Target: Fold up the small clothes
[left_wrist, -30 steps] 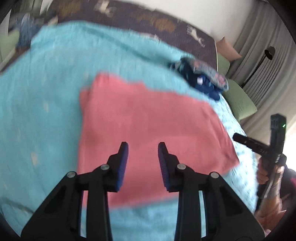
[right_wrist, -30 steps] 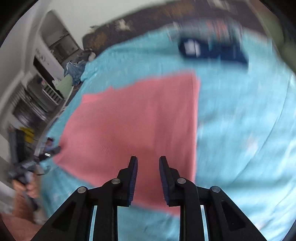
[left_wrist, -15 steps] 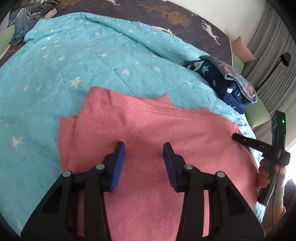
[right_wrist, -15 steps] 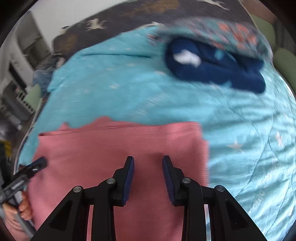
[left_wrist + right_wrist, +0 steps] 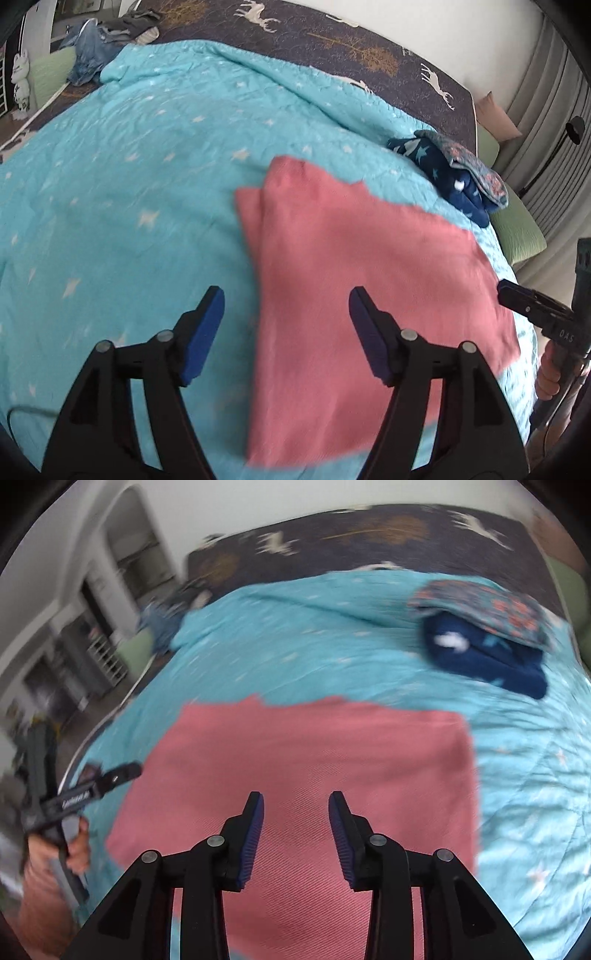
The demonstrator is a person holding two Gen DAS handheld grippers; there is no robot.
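The pink garment (image 5: 369, 288) lies flat on the blue blanket (image 5: 140, 192), long axis running between both claws. Left claw (image 5: 286, 325) and right claw (image 5: 295, 823) are spreading apart, nothing held. Folded clothes (image 5: 484, 642) lie beyond.

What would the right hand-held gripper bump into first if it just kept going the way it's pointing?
Most likely the pink cloth spread on the turquoise star blanket. The right hand-held gripper tilts down over it, jaws opening with nothing between them. Depth is hard to judge, but nothing else lies in that line.
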